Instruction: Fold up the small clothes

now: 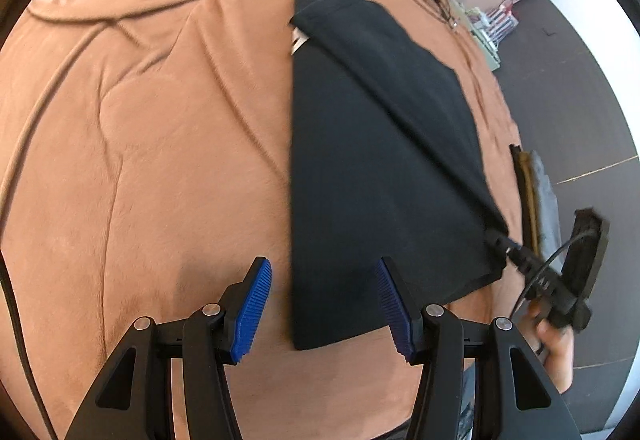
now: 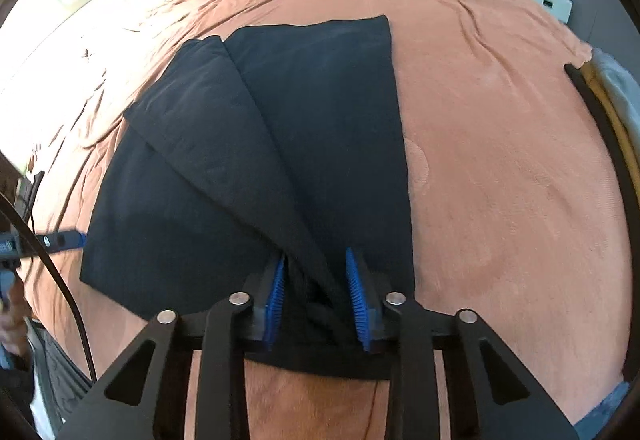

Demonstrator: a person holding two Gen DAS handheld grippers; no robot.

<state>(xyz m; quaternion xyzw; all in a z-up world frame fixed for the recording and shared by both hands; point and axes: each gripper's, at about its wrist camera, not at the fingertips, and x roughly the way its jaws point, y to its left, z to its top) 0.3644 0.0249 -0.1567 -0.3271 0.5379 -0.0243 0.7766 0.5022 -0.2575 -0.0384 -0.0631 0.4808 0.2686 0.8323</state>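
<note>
Lying partly folded on the rust-orange plush bed cover (image 2: pixel 500 160), the black soft knit garment (image 2: pixel 248 168) looks light, limp and non-slippery; one flap is drawn taut toward its near hem corner, where the right hand-held gripper (image 2: pixel 318 296) has bunched cloth between its blue ribbed pads, seemingly clenched on it. The left hand-held gripper (image 1: pixel 324 304) is released, jaws apart above the garment's near-left corner, touching nothing. Judgement: pinch through all layers at hem corners, since single layers would slide and sag.
</note>
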